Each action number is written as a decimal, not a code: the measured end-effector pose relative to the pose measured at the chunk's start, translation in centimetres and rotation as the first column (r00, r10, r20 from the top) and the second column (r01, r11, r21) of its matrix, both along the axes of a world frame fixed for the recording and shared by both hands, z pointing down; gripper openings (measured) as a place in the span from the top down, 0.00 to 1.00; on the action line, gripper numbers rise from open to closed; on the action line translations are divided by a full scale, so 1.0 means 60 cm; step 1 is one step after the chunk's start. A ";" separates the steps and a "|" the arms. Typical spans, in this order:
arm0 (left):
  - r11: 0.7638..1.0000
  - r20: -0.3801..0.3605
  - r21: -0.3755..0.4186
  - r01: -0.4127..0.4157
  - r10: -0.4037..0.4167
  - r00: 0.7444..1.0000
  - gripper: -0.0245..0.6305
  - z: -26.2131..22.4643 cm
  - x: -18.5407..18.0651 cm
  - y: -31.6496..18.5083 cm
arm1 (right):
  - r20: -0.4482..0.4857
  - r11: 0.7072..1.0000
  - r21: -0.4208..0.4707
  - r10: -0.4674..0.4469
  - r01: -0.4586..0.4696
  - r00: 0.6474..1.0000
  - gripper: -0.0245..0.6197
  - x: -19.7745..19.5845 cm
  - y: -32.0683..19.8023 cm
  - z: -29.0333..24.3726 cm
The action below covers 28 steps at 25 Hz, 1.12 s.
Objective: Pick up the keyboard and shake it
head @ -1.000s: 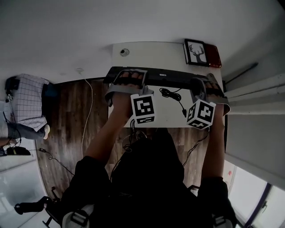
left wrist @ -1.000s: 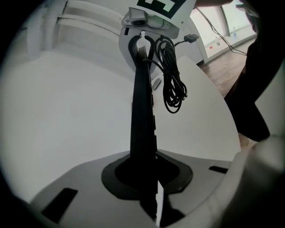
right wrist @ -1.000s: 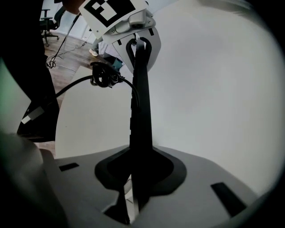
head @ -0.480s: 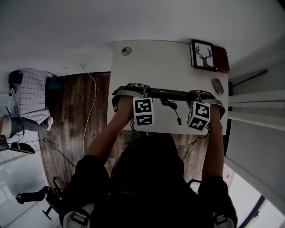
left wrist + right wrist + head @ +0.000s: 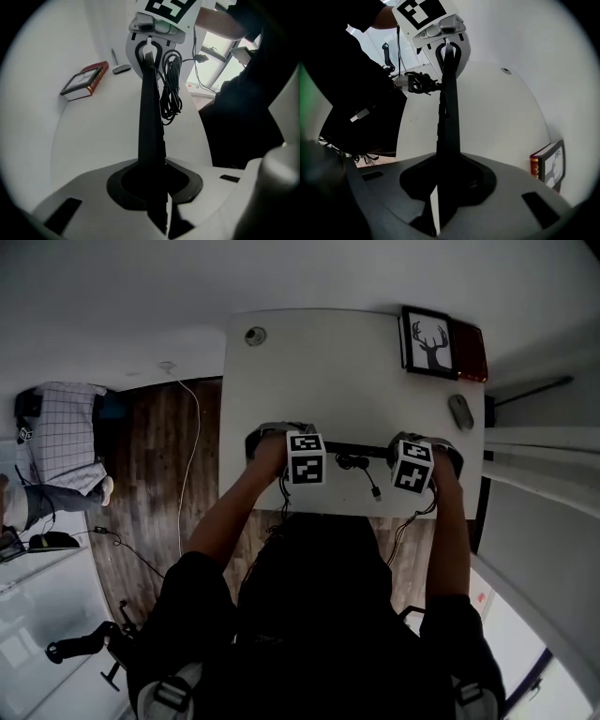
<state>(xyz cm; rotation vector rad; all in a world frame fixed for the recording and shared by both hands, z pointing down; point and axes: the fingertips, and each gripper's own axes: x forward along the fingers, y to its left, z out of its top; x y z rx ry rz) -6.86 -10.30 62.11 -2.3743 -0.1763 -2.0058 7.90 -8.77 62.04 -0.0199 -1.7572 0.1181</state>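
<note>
Head view from above: a thin black computer keyboard (image 5: 361,448) stands on edge over a white rectangular table (image 5: 319,371), and its coiled black cable (image 5: 169,93) hangs beside it. The left gripper (image 5: 157,197) is clenched on one end. The right gripper (image 5: 440,187) is clenched on the other end.
</note>
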 end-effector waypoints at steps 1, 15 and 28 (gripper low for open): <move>1.000 0.002 -0.006 0.002 -0.002 1.000 0.85 0.006 0.002 -0.003 | 0.004 1.000 -0.004 0.001 -0.001 1.000 0.83 0.002 -0.004 0.004; 0.998 -0.073 0.060 0.033 -0.029 0.997 0.69 0.017 0.026 -0.097 | 0.078 0.997 -0.069 -0.024 0.029 0.997 0.80 0.021 -0.092 0.010; 0.747 -0.420 0.363 0.557 -0.403 0.813 0.21 -0.033 -0.061 -0.163 | 0.146 0.972 -0.175 -0.132 0.157 0.980 0.77 0.006 -0.124 0.022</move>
